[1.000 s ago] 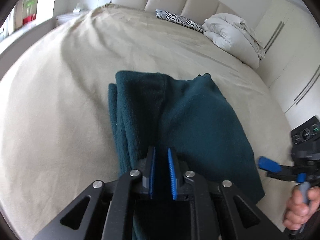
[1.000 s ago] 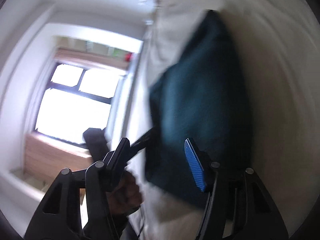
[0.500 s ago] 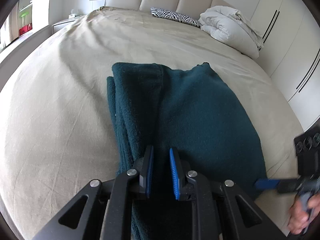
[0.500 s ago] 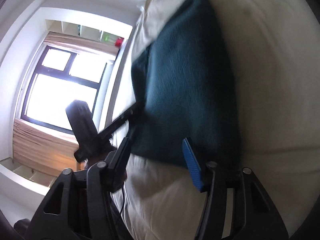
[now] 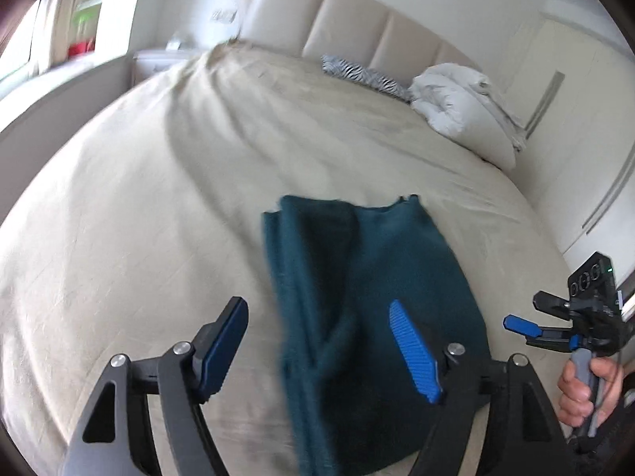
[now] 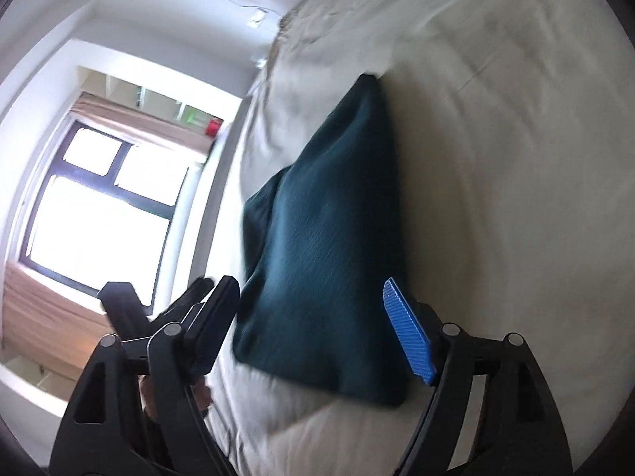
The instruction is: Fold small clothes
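Observation:
A dark teal fleece garment (image 5: 369, 301) lies folded lengthwise on the beige bed, its layered edge on the left. My left gripper (image 5: 321, 349) is open and empty, jaws wide apart above the garment's near end. My right gripper (image 6: 317, 329) is open and empty, rolled on its side, just off the garment's (image 6: 329, 246) near right corner. It also shows in the left wrist view (image 5: 563, 325) at the right, held by a hand, beside the garment's right edge.
The beige bedsheet (image 5: 158, 206) spreads all around the garment. A zebra-print pillow (image 5: 357, 75) and a white bundled duvet (image 5: 464, 111) lie by the headboard. Wardrobe doors (image 5: 587, 158) stand on the right, a window (image 6: 99, 206) on the left side.
My left gripper has let go of the garment's near edge, opened wide and pulled back and up. The right gripper stayed open beside the garment's right edge.

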